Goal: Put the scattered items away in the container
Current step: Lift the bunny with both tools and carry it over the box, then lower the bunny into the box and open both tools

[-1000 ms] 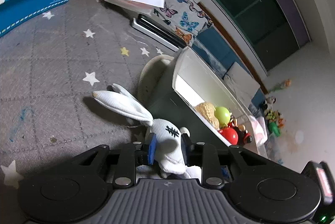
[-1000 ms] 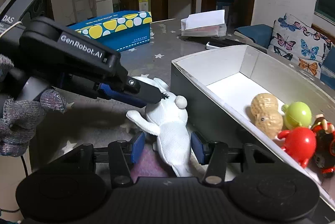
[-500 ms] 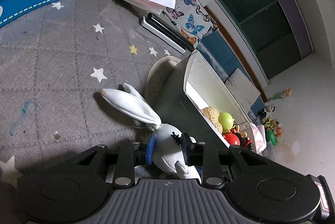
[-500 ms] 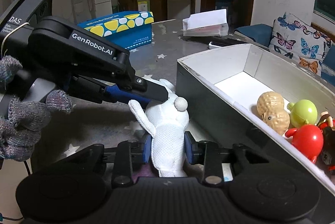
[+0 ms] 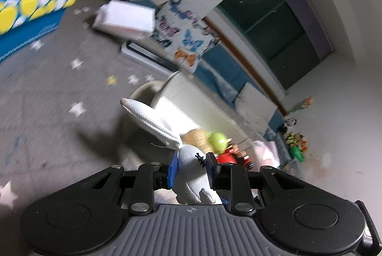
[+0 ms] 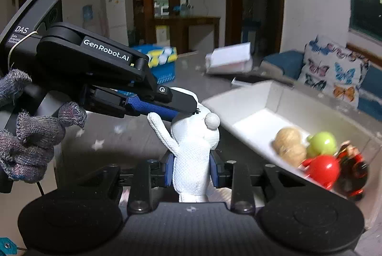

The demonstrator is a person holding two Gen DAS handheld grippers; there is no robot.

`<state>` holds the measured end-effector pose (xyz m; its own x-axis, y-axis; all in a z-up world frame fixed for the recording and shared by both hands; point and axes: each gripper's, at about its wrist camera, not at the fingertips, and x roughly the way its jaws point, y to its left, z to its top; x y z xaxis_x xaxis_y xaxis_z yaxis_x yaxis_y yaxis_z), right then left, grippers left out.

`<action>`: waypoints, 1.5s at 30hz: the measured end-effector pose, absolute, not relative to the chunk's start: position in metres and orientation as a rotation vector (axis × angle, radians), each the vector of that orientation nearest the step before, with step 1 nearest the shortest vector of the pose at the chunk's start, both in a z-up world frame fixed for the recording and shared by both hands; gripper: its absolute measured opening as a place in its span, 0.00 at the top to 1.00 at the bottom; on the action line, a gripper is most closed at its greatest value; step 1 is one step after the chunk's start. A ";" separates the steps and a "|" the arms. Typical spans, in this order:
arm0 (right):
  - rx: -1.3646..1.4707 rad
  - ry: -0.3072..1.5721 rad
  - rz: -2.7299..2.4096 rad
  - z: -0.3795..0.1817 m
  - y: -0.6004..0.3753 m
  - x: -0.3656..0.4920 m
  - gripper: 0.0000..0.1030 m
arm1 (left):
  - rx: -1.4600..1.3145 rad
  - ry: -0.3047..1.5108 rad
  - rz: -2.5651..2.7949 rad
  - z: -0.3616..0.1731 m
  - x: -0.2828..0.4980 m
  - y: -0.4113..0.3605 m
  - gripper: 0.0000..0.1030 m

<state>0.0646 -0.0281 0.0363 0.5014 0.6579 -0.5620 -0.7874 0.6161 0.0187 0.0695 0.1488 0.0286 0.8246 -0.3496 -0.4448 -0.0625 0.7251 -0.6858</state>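
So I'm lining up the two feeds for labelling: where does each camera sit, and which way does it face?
Left wrist: on the left gripper, looking along its fingers at the white rabbit toy it clamps, white container beyond.
Right wrist: on the right gripper, clamping the rabbit's body, facing the left gripper and gloved hand.
Shared: rabbit, container, blue box.

Grey starred table (image 5: 43, 98) underneath. On its far side, blue-and-yellow box (image 6: 160, 63); right of the box, white paper stack (image 6: 230, 60). Past the table's right edge, butterfly cushion (image 6: 334, 72) on blue sofa (image 6: 283, 63).
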 end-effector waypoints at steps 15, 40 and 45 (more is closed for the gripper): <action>-0.211 0.481 0.758 0.074 -0.056 0.124 0.72 | -0.613 0.538 -0.256 0.072 0.157 0.109 0.74; -0.252 0.699 0.791 0.015 -0.032 0.199 0.68 | -0.428 0.734 -0.121 0.009 0.218 0.104 0.72; -0.233 0.681 0.782 0.020 -0.038 0.193 0.68 | -0.386 0.737 -0.115 0.011 0.217 0.097 0.72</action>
